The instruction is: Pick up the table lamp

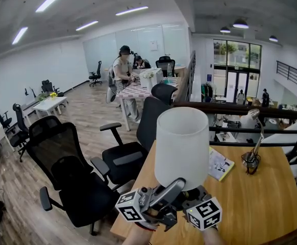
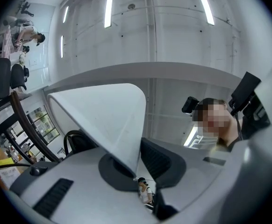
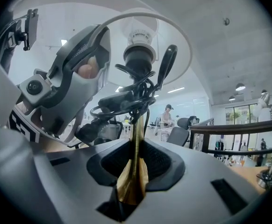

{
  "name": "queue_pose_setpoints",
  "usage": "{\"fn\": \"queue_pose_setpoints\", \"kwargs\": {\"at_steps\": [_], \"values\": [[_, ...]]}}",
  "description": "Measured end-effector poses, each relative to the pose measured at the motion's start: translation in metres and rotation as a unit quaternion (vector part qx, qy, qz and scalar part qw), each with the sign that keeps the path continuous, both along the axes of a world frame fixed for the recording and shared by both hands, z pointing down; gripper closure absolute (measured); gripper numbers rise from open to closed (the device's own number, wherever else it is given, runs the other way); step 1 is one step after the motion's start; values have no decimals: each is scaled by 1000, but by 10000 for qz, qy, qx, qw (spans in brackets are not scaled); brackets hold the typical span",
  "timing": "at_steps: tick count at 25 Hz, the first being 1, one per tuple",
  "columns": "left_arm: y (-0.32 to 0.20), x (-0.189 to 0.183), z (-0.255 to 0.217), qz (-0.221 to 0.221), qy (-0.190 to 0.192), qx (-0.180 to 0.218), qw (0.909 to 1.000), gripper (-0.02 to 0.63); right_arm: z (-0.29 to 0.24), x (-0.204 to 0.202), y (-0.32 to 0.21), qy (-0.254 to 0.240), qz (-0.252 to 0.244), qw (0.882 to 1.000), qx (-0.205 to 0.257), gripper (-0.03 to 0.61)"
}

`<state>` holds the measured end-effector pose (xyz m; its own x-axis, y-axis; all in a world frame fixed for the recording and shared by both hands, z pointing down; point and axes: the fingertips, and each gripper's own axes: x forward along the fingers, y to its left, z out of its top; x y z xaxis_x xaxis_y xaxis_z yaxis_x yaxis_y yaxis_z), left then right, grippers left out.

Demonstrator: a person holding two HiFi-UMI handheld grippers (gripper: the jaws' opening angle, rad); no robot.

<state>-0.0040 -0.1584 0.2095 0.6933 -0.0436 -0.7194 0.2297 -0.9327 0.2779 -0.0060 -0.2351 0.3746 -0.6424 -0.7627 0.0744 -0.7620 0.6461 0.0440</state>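
Observation:
The table lamp has a white cylindrical shade [image 1: 181, 147] and a thin brass stem [image 3: 135, 169]. It hangs upright above the near edge of the wooden table [image 1: 261, 198]. My left gripper [image 1: 170, 189] reaches up from below and is shut on the shade's lower rim [image 2: 126, 139]. The right gripper [image 1: 192, 195] sits just beside it under the shade, shut on the brass stem. In the right gripper view the bulb socket [image 3: 139, 55] and a tangle of black cord [image 3: 126, 104] show above the jaws. The lamp's base is hidden.
A small silver desk lamp in a holder [image 1: 251, 160] and a booklet [image 1: 220, 165] lie further back on the table. Black office chairs [image 1: 72, 172] crowd the floor to the left. A dark railing [image 1: 240, 108] runs behind. People stand at a far table [image 1: 124, 65].

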Motion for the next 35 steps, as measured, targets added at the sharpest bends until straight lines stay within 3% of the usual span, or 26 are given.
{"fn": "queue_pose_setpoints", "kwargs": {"at_steps": [35], "values": [[35,0,-37,133,58,483,9987,595,-48,4,18,5,41,9981,607,480]]}}
